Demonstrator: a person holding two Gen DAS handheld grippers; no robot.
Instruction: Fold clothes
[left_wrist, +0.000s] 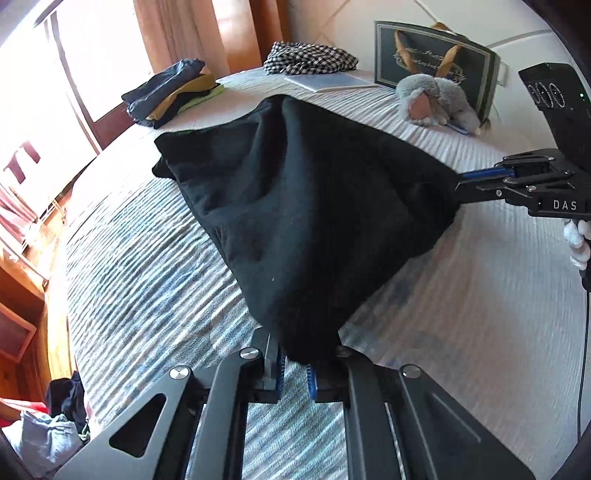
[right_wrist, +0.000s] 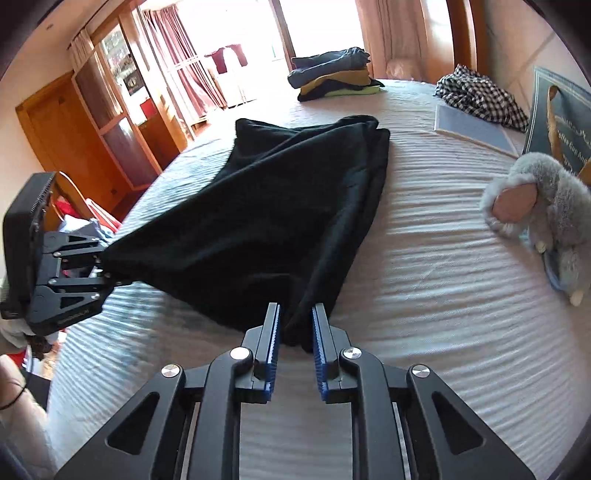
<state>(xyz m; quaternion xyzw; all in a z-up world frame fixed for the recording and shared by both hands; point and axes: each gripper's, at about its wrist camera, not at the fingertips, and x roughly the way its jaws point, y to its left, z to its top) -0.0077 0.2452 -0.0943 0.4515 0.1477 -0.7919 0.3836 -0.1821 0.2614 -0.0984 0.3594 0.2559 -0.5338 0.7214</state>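
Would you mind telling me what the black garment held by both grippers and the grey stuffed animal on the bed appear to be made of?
The black garment looks like soft matte knit, perhaps fleece or cotton jersey: it drapes in rounded folds with no sheen. The grey stuffed animal looks like synthetic plush: fluffy long pile, with a smoother pink patch. The bed cover seems a ribbed woven textile, judging by its fine raised stripes.

Around the black cloth garment (right_wrist: 266, 206) spread on the pale ribbed bedspread (right_wrist: 424, 295), bare bedding is left on its near side and to its right. Beyond it, passage is narrowed by a stack of folded clothes (right_wrist: 332, 75), a crumpled black-and-white checked cloth (right_wrist: 480, 96) and a flat grey book (right_wrist: 476, 129); to its right a grey plush toy (right_wrist: 546, 214) is met.
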